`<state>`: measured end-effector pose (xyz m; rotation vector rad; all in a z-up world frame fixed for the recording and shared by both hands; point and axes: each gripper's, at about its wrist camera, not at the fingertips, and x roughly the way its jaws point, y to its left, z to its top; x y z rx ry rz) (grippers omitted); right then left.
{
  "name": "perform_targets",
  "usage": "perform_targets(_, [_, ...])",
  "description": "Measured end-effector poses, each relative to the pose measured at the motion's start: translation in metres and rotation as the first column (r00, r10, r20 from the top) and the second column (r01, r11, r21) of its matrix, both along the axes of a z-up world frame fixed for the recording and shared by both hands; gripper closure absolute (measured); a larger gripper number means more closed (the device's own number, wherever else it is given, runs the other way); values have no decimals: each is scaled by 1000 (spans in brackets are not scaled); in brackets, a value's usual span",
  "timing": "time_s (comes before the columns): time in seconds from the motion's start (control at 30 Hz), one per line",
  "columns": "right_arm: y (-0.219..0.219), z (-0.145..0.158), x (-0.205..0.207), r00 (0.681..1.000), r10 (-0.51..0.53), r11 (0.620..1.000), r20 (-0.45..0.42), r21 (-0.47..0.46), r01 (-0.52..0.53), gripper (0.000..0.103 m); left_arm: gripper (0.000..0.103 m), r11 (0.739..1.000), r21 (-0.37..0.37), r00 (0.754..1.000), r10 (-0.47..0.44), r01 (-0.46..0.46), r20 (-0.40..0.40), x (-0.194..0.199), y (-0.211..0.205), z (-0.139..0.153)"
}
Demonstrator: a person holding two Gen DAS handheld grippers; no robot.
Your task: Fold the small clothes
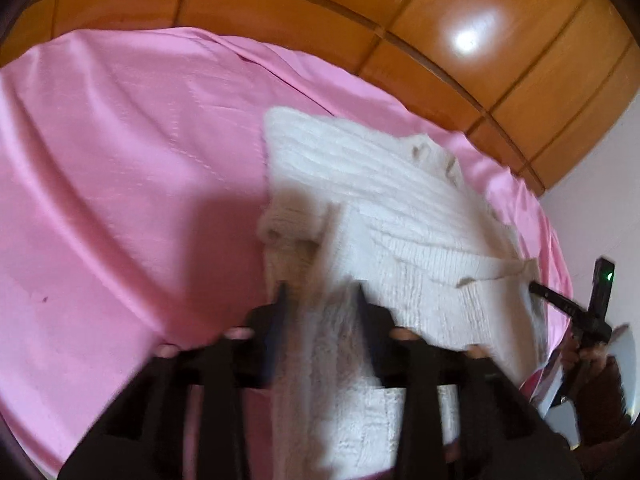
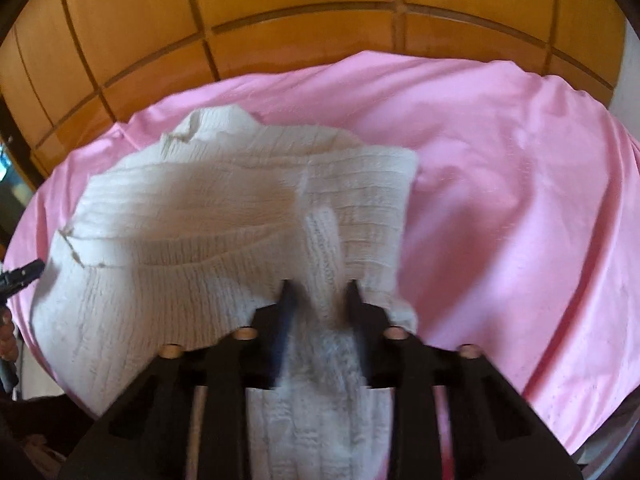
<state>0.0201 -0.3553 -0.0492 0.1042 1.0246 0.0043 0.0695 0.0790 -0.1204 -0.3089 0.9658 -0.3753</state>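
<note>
Pinching a bunched fold of the white knitted sweater, your left gripper has its two fingers drawn close with the wool squeezed between them; the fabric runs from the tips back toward the camera. Your right gripper does the same on its own edge of the sweater, fingers nearly together and clamped on a ridge of knit. The pictures are blurred, so the exact edge each one holds is hard to tell.

From those two grips the sweater spreads away from you, partly lifted near the fingers and lying rumpled farther out. It rests on the pink sheet, which covers the bed around it on every side that shows. Seen from your left gripper, the sweater sits toward the right part of the sheet; seen from your right gripper, it sits toward the left part of the sheet.

Beyond the sheet's far edge stands the wooden paneled headboard, glossy, with a bright reflection on it. To the right of the sheet's corner there is a pale wall.
</note>
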Motion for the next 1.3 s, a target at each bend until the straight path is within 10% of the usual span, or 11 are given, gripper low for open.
perform_targets(0.07, [-1, 2, -6, 1000, -1, 1000, 0, -4, 1, 96, 96, 999, 17, 999, -30, 29, 27, -7, -6, 1])
perform_targets(0.37, [-5, 55, -26, 993, -15, 999, 115, 45, 10, 98, 99, 999, -45, 990, 14, -8, 141, -36, 14, 47])
perform_targets(0.6, [-16, 91, 31, 974, -40, 999, 224, 34, 34, 98, 99, 999, -47, 969, 38, -28, 244, 19, 6, 91])
perform_targets(0.9, [-45, 15, 144, 981, -182, 983, 68, 2, 183, 98, 99, 990, 115, 991, 65, -79, 117, 143, -27, 48])
perform_targets(1.13, [-43, -30, 157, 980, -200, 979, -1, -25, 200, 98, 92, 973, 207, 994, 108, -107, 4, 165, -37, 8])
perform_targets(1.3, [-31, 6, 140, 978, -170, 983, 120, -50, 177, 63, 91, 977, 161, 986, 121, -139, 119, 144, -34, 46])
